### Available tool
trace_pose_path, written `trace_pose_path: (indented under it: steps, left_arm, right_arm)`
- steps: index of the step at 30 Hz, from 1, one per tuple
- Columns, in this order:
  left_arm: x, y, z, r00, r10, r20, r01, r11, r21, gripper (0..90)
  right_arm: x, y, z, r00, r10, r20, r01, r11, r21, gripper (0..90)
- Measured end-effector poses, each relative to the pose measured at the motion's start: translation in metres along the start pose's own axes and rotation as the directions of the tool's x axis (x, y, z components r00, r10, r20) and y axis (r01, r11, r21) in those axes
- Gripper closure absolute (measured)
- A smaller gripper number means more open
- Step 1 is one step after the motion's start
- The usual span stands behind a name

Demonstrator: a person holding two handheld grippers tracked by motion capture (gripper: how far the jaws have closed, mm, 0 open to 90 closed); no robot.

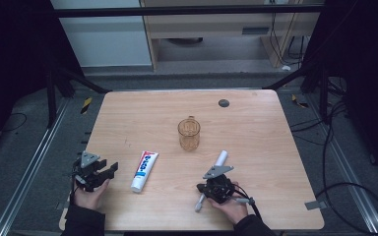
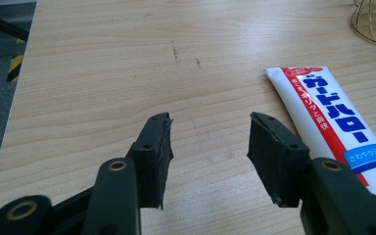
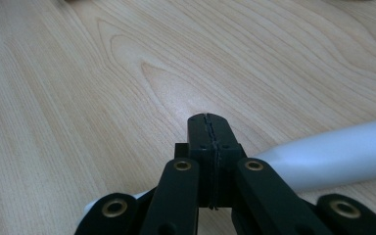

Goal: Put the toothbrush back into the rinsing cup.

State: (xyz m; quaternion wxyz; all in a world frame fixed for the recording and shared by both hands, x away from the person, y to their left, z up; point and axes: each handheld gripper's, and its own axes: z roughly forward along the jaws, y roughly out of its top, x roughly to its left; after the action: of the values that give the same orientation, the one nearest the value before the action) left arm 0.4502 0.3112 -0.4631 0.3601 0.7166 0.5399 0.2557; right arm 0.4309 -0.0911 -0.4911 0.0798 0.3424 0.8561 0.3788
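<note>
1. 1 wooden table carries every item; its near edge runs just beside both hands, and its front left corner lies next to the left gripper. Bare wood stretches across the far half and the whole right side, so open room for moving is widest there.
2. 1 toothpaste tube lies flat on the table between the 2 grippers, cap end toward the person, just beside the left gripper. Judgement: the work has not yet begun; this is the rest stage ahead of a first reach.
3. 1 amber glass mug stands upright at mid-table, apart from the tube and from the toothbrush. Any sweep forward must pass beside it, not through it.
4. 1 white toothbrush lies on the table, partly under the right gripper, its handle passing beneath the body, not between the jaws.
5. Left gripper: jaws spread, nothing between them. Judgement: the next move calls for a short shift toward the tube, then closure across its width.
6. Right gripper: jaws pressed together, pinching nothing; they must part before any pickup.
</note>
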Motion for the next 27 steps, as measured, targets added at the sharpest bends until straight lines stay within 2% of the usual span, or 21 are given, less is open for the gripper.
trace_pose_path:
  steps: [27]
  left_arm:
    - [0.0,0.0,-0.001,1.0,0.002,-0.003,-0.002,1.0,-0.003,49.7]
  right_arm:
    - [-0.008,-0.007,-0.011,0.9998,0.015,0.01,-0.015,1.0,0.0,90.0]
